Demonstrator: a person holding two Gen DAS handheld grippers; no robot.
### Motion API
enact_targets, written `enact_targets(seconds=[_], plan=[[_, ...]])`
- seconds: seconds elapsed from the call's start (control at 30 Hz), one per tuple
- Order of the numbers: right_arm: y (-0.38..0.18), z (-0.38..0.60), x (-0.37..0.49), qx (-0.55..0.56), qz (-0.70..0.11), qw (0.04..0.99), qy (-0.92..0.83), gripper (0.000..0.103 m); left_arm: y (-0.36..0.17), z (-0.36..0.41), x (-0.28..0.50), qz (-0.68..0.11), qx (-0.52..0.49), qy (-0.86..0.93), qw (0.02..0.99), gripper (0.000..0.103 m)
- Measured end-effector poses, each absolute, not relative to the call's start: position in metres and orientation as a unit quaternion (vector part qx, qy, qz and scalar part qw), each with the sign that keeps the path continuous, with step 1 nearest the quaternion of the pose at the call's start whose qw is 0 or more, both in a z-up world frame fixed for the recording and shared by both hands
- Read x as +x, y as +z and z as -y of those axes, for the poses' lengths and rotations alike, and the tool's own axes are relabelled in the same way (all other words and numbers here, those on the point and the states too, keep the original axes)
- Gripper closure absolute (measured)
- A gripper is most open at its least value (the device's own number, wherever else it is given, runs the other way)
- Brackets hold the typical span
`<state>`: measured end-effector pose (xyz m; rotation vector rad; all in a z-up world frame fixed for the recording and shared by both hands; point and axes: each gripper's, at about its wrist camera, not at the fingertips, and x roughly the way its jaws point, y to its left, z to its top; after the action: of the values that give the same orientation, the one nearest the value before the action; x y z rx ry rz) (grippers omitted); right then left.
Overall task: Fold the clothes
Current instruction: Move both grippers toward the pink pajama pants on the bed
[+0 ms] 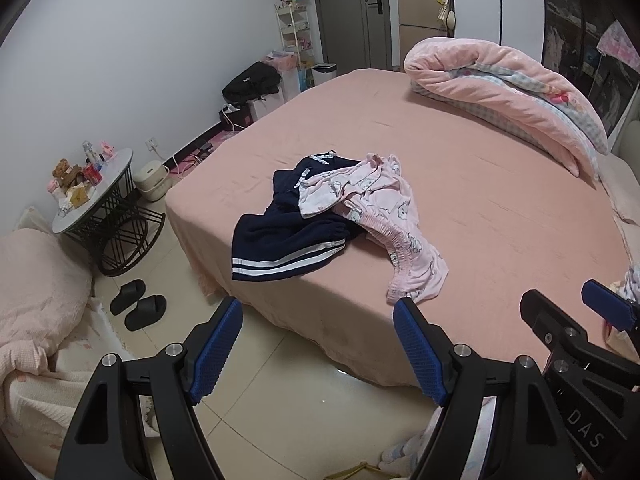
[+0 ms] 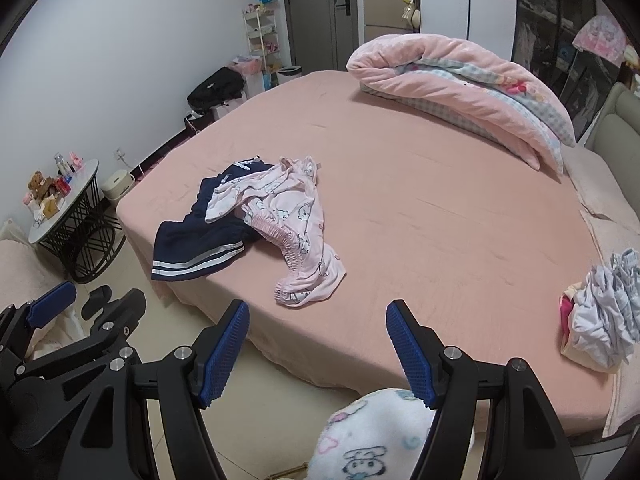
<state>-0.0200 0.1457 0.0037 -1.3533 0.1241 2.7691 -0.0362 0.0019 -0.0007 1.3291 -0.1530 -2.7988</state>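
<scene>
1. Two grippers hang off the near edge of the bed (image 2: 440, 240), both with fingers spread wide and nothing between them.
2. Left gripper (image 1: 318, 350) sits over the floor at the bed's near corner; right gripper (image 2: 318, 350) sits just beside it, over the bed's edge.
3. Ahead of both lies the pile: pink pyjamas (image 1: 384, 220) draped partly over a navy skirt (image 1: 288, 240), near the bed's left corner.
4. From the left fingers the pile is straight ahead and slightly up-frame; from the right fingers it lies ahead and to the left. I judge the left hand nearer the skirt, the right nearer the pyjamas' cuffed leg (image 2: 288, 292).
5. The pyjamas run lengthwise from the far collar toward that near cuff.
6. Room: wide bare sheet to the right of the pile for spreading; a rolled quilt (image 2: 460, 88) is well apart at the far side, and a grey bundle (image 2: 604, 312) sits at the right edge.
</scene>
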Motion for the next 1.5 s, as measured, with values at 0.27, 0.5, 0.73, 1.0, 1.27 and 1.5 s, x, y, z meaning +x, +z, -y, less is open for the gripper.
enact_targets(seconds=[0.27,0.5,0.73,1.0,1.27,1.5], plan=[[0.009,-0.152,-0.057,-0.459,-0.025,0.027,0.887,0.032,0.008,-0.008,-0.067,0.045,0.444,-0.894,0.023,0.026],[0.022,-0.159,-0.081,-0.457,-0.027,0.006,0.889,0.032,0.021,-0.01,-0.086,0.04,0.446,-0.893,0.043,0.026],[0.024,-0.167,-0.096,-0.458,-0.046,-0.016,0.887,0.032,0.025,-0.015,-0.093,0.047,0.445,-0.892,0.061,0.026],[0.019,-0.177,-0.107,-0.464,-0.053,-0.033,0.883,0.032,0.024,-0.024,-0.107,0.037,0.454,-0.888,0.063,0.026],[0.002,-0.187,-0.127,-0.484,-0.069,-0.022,0.872,0.032,0.011,-0.027,-0.129,0.042,0.472,-0.879,0.057,0.026],[-0.023,-0.184,-0.15,-0.505,-0.086,-0.035,0.858,0.032,-0.006,-0.022,-0.151,0.039,0.482,-0.874,0.047,0.026]])
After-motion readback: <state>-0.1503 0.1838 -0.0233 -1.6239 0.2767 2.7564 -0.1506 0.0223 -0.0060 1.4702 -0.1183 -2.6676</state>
